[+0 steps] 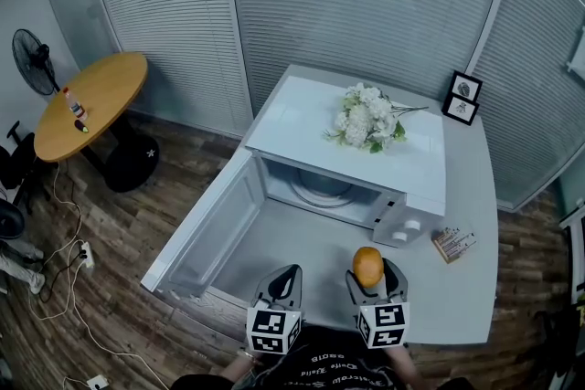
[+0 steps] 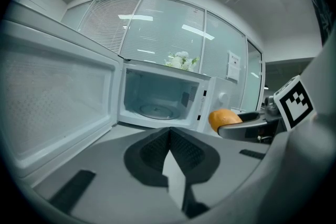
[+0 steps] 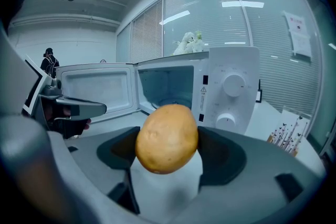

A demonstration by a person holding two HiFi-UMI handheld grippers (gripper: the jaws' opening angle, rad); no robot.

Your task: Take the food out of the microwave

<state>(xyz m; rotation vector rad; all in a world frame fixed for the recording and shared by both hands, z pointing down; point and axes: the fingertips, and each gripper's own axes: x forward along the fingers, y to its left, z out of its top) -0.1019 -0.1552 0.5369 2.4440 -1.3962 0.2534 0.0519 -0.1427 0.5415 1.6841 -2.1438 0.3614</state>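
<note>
Orange food (image 3: pixel 167 138) in right tool (image 1: pixel 375 275), outside microwave (image 1: pixel 292 119)

The head view looks steeply down from high over the microwave (image 1: pixel 302 119), left gripper (image 1: pixel 285 274) and right gripper (image 1: pixel 373 277) at its bottom centre. Each gripper view sits low, close behind its jaws, facing the open microwave at mid-frame; all three share the orange food (image 3: pixel 167 138)
</note>
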